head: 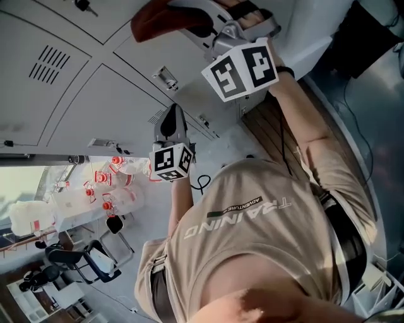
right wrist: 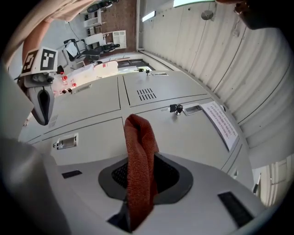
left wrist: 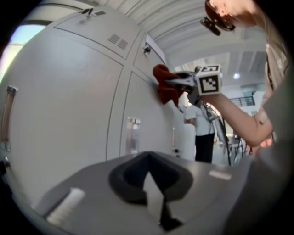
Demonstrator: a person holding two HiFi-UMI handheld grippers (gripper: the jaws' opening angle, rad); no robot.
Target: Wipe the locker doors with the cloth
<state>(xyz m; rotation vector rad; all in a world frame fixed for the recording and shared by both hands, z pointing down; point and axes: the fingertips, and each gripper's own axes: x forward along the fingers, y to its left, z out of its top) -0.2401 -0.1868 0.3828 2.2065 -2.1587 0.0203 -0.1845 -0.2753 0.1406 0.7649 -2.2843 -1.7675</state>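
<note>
Grey metal locker doors (right wrist: pixel 183 133) fill most of every view as flat panels split by narrow seams. At 5 o'clock in the head view is the person's beige T-shirt (head: pixel 265 233), with both bare forearms reaching toward the lockers. The right tool (head: pixel 196 19) is raised at 12 o'clock in that view. Its jaws are clamped on a rust-red cloth (right wrist: pixel 140 170), which stands up from between them in a folded strip. In the left gripper view the cloth's bunched end looks to touch a door face at 1 o'clock. The left tool (head: pixel 172 121) sits near the centre of the head view, clear of the cloth, its jaws closed together with nothing between them. On the doors in the right gripper view are slotted vents (right wrist: pixel 146 94) at 12 o'clock, a printed label (right wrist: pixel 221 123) at 3 o'clock, a recessed handle (right wrist: pixel 65 142) at 9 o'clock, and a key in its lock (right wrist: pixel 176 109).
</note>
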